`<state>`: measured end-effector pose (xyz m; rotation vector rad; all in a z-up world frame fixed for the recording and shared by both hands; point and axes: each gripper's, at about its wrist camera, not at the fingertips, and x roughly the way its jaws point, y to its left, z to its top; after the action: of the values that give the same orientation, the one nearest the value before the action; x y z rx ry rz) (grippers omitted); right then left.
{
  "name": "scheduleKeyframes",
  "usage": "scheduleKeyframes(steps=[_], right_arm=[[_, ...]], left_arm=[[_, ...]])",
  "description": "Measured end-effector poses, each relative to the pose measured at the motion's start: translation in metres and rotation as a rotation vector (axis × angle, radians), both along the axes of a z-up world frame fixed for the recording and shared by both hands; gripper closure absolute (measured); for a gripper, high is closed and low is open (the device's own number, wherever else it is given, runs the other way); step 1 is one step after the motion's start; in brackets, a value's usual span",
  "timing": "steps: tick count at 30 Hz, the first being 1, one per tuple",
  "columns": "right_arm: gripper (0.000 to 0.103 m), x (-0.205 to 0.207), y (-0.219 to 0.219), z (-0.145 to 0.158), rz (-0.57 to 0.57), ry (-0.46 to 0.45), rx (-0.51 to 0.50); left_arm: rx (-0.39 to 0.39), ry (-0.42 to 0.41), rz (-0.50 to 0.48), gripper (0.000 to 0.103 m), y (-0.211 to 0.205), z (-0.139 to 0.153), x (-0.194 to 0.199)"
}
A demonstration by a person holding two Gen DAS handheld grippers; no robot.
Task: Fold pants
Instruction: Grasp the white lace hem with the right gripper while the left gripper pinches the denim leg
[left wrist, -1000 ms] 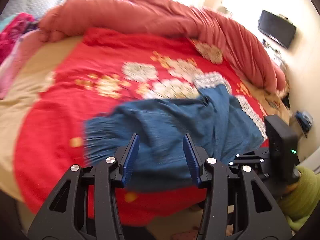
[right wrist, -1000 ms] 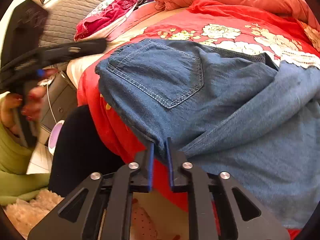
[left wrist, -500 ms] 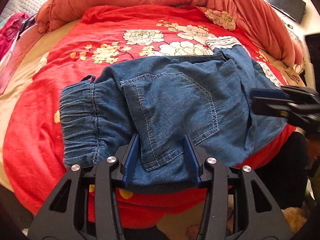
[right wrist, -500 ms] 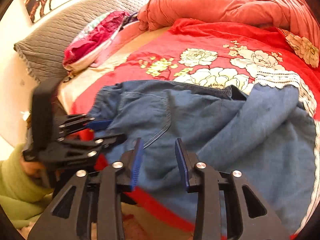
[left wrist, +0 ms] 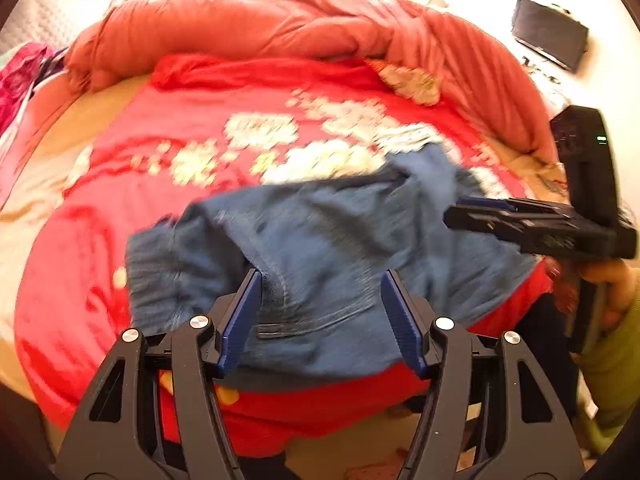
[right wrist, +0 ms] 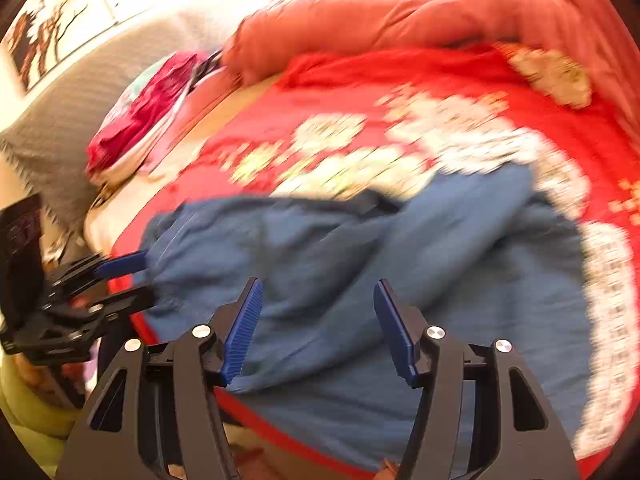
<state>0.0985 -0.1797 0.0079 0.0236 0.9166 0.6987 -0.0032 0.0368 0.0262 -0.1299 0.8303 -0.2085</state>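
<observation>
Blue denim pants (left wrist: 320, 240) lie crumpled on the red flowered bedspread (left wrist: 120, 240), near its front edge. My left gripper (left wrist: 320, 280) hovers over the near edge of the pants, by the back pocket. Its jaws are opening and the blue pads press on nothing, though denim shows between them. In the right wrist view the pants (right wrist: 400, 260) spread below my right gripper (right wrist: 318, 286). Its jaws are opening too, with cloth beneath them but none pinched. The left gripper (right wrist: 144, 278) straddles the waistband end at the left. The right gripper (left wrist: 456, 212) reaches in from the right.
A bunched coral duvet (left wrist: 280, 20) rings the far side of the bed. Pink clothes (right wrist: 148, 108) lie by the grey headboard (right wrist: 60, 120). A dark screen (left wrist: 550, 34) hangs on the wall. A green sleeve (left wrist: 612, 360) is at the right, at the bed's edge.
The right gripper let go of the pants' edge, opened wide and drew back and up. The left gripper's jaws widened. The pants lie loose on the bed.
</observation>
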Motion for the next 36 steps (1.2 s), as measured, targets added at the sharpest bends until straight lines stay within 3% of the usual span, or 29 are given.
scheduleKeyframes(steps=[5, 8, 9, 12, 16, 18, 20, 23, 25, 32, 33, 34, 36], right_arm=[[0.046, 0.029, -0.028, 0.007, -0.084, -0.023, -0.046], [0.045, 0.048, -0.038, 0.009, -0.107, -0.04, -0.077], [0.045, 0.05, -0.04, 0.008, -0.111, -0.043, -0.082], [0.045, 0.067, -0.04, 0.008, -0.115, -0.05, -0.105], [0.04, 0.094, -0.025, 0.007, -0.085, -0.045, -0.112], [0.04, 0.107, -0.016, 0.006, -0.081, -0.04, -0.13], [0.04, 0.124, -0.001, 0.0, -0.068, -0.031, -0.165], [0.04, 0.142, 0.021, -0.007, -0.056, -0.046, -0.252], [0.04, 0.157, 0.034, -0.016, -0.051, -0.035, -0.287], [0.04, 0.193, 0.052, -0.053, -0.108, 0.037, -0.379], [0.047, 0.196, 0.052, -0.058, -0.111, 0.043, -0.385], [0.072, 0.196, 0.052, -0.062, -0.107, 0.036, -0.396], [0.085, 0.196, 0.048, -0.065, -0.093, 0.006, -0.412]], left_arm=[[-0.019, 0.009, -0.069, 0.045, -0.029, 0.004, 0.021], [-0.083, 0.055, -0.128, 0.045, -0.047, -0.002, 0.035], [-0.077, 0.062, -0.136, 0.045, -0.054, -0.002, 0.039], [0.049, 0.026, -0.112, 0.045, -0.072, 0.001, 0.04], [-0.033, 0.077, -0.198, 0.045, -0.091, -0.009, 0.055], [-0.027, 0.093, -0.215, 0.059, -0.099, -0.021, 0.065], [-0.071, 0.139, -0.225, 0.065, -0.101, -0.034, 0.076], [-0.103, 0.177, -0.214, 0.065, -0.103, -0.053, 0.09], [-0.106, 0.193, -0.208, 0.071, -0.104, -0.061, 0.093], [-0.11, 0.17, -0.224, 0.072, -0.108, -0.067, 0.087], [-0.111, 0.166, -0.229, 0.072, -0.108, -0.067, 0.087], [-0.113, 0.164, -0.234, 0.072, -0.108, -0.067, 0.086], [-0.123, 0.158, -0.24, 0.072, -0.107, -0.065, 0.084]])
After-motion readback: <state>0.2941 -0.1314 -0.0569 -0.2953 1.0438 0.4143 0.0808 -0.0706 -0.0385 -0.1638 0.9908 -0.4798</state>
